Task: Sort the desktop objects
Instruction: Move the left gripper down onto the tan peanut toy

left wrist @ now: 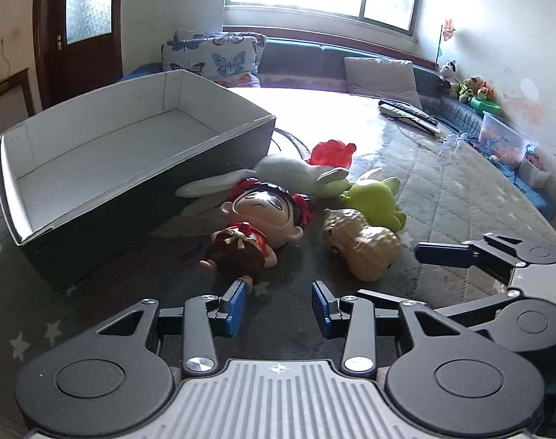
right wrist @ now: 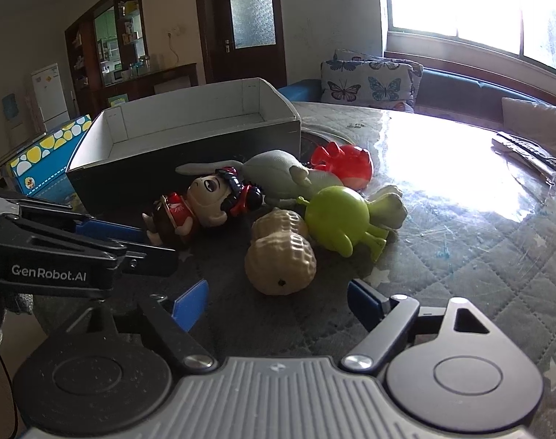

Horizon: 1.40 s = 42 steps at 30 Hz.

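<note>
Both claws sit lowest in their views, tilted down at the toys. Left claw (left wrist: 281,305) has its blue pads parted with nothing between them; bare table (left wrist: 442,190) shows in the gap. At its 12 o'clock, just beyond the left pad, lies the doll (left wrist: 256,226), on its back with its feet toward the claw. Right claw (right wrist: 278,301) stands wide open and empty too, and the peanut (right wrist: 281,256) lies at its 12 o'clock, just past the pads and not between them.

Around the peanut the toys are heaped close together: the green toy (right wrist: 338,219) touches it at 1 o'clock, the doll lies at 10 o'clock, the grey plush (right wrist: 278,175) stretches behind both at 12 o'clock, and the red toy (right wrist: 345,162) sits beyond the plush, farthest back.

At 10 o'clock from the heap stands the box (left wrist: 76,197), dark outside, white inside, with nothing in it; the doll's head lies near its near wall. From the left view, the right claw's finger (left wrist: 442,252) reaches in at 3 o'clock, beside the peanut.
</note>
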{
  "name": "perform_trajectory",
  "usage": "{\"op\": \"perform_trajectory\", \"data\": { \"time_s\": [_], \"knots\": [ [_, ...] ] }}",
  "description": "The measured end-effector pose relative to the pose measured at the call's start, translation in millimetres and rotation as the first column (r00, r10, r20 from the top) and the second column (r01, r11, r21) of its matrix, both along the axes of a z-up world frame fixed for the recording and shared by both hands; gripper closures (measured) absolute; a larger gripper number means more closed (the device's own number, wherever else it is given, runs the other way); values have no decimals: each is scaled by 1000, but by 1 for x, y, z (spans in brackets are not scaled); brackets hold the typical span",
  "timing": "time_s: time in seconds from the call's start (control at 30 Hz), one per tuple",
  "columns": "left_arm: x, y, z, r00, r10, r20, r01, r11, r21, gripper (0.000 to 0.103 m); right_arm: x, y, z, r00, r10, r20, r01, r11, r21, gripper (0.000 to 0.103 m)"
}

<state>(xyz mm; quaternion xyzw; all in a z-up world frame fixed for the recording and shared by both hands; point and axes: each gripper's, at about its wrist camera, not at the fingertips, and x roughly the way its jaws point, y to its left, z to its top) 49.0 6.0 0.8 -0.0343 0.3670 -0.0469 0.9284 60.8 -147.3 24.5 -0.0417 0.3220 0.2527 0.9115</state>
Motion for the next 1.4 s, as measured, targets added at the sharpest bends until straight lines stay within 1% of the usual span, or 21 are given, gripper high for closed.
{"op": "perform_trajectory", "data": {
  "time_s": [0.13,0.2,0.23,0.27,0.3,0.47,0.7,0.83,0.9,0.97,1.0,1.03,1.07,1.17,1.2,1.3,1.4],
  "knots": [
    [5,0,2,1000,-5,-6,5,1000,-18,61,1,0,-1,1000,8,-7,-8,1000,13,28],
    [6,-1,3,1000,-16,-7,16,999,-31,61,2,0,-1,1000,11,-10,-11,1000,23,30],
    [6,-1,3,1000,-19,-9,19,999,-33,61,3,0,-1,1000,11,-9,-11,1000,24,32],
    [6,-2,3,1000,-22,-11,22,999,-35,61,4,0,-1,1000,12,-8,-11,1000,27,37],
    [6,-3,4,1000,-26,-12,25,999,-38,61,5,-1,-1,1000,12,-10,-11,999,32,38],
    [8,-3,5,999,-34,-32,32,997,-71,61,8,-3,-2,1000,14,-14,-14,999,38,39],
    [5,-7,5,998,-36,-42,33,997,-72,61,9,-4,-5,1000,11,-23,-10,999,36,39],
    [0,-14,17,998,-61,-5,60,996,-72,61,9,-4,-5,1000,5,-22,-4,999,42,39],
    [3,-15,21,998,-70,7,70,994,-86,61,9,-4,-4,1000,6,-20,-5,999,47,39],
    [10,-16,23,998,-66,12,67,993,-93,61,9,-4,-3,1000,5,-15,-4,999,49,40],
    [13,-18,24,998,-66,13,67,993,-96,61,9,-3,-3,1000,4,-14,-3,999,52,43],
    [16,-19,24,998,-69,11,70,993,-99,61,10,-4,-4,1000,3,-16,-2,998,57,47],
    [20,-20,24,997,-73,8,73,992,-104,61,11,-4,-4,1000,4,-22,-3,998,66,49],
    [33,-22,22,997,-79,-14,76,988,-132,61,13,-5,-5,1000,-6,-27,8,997,76,51],
    [37,-23,22,997,-80,-23,76,987,-143,61,14,-6,-5,1000,-8,-29,10,996,83,55],
    [50,-23,17,995,-76,-58,65,982,-178,61,16,-8,-5,999,-4,-36,7,995,98,57],
    [59,-19,13,993,-73,-90,51,972,-230,61,15,-8,-6,999,2,-33,1,995,97,57]
  ]
}}
